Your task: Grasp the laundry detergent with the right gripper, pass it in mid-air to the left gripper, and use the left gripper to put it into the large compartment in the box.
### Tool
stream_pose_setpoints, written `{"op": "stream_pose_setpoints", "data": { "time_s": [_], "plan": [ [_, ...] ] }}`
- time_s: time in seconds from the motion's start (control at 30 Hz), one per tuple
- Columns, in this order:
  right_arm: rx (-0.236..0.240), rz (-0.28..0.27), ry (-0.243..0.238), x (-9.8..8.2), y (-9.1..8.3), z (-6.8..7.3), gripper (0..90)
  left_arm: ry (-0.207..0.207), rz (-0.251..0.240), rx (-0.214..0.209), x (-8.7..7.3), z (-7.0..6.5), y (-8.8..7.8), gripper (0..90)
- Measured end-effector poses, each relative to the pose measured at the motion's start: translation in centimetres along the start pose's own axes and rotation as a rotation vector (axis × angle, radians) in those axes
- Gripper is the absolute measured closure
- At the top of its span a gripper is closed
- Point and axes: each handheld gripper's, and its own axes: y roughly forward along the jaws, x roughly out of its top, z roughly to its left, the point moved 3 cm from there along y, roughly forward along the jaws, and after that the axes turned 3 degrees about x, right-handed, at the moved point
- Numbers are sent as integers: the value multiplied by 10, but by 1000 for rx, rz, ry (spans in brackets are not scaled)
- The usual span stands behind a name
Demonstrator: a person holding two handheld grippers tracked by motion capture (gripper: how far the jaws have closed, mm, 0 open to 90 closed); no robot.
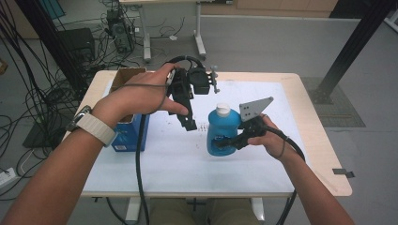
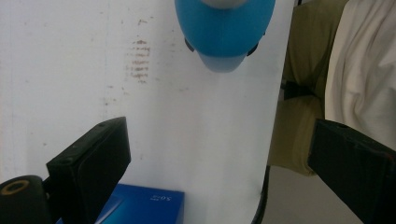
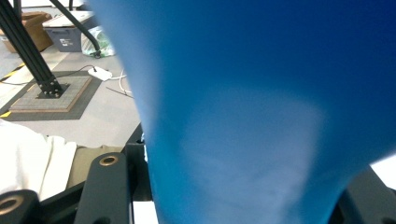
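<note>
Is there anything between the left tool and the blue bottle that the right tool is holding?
Nothing visible. The left tool stands open with bare white table between its jaws and the blue bottle, which the right tool clamps. The blue box sits off to the side.

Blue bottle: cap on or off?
On. The blue bottle stands upright in the right gripper, with its white cap seated on the neck.

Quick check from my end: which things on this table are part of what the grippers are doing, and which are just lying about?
In the job:
blue bottle, clamped in the right gripper
left gripper, open, near the bottle

Lying about:
blue box, open-topped, at the table's left edge
</note>
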Motion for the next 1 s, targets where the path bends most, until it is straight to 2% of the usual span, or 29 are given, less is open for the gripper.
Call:
{"op": "stream_pose_setpoints", "data": {
  "time_s": [0.47,1.0],
  "plan": [
    [19,11,-3,4,10,0,423,24,-8,-18,14,-2,4,61],
    [27,21,0,8,22,-3,423,19,-19,-24,22,-1,11,56]
  ]
}}
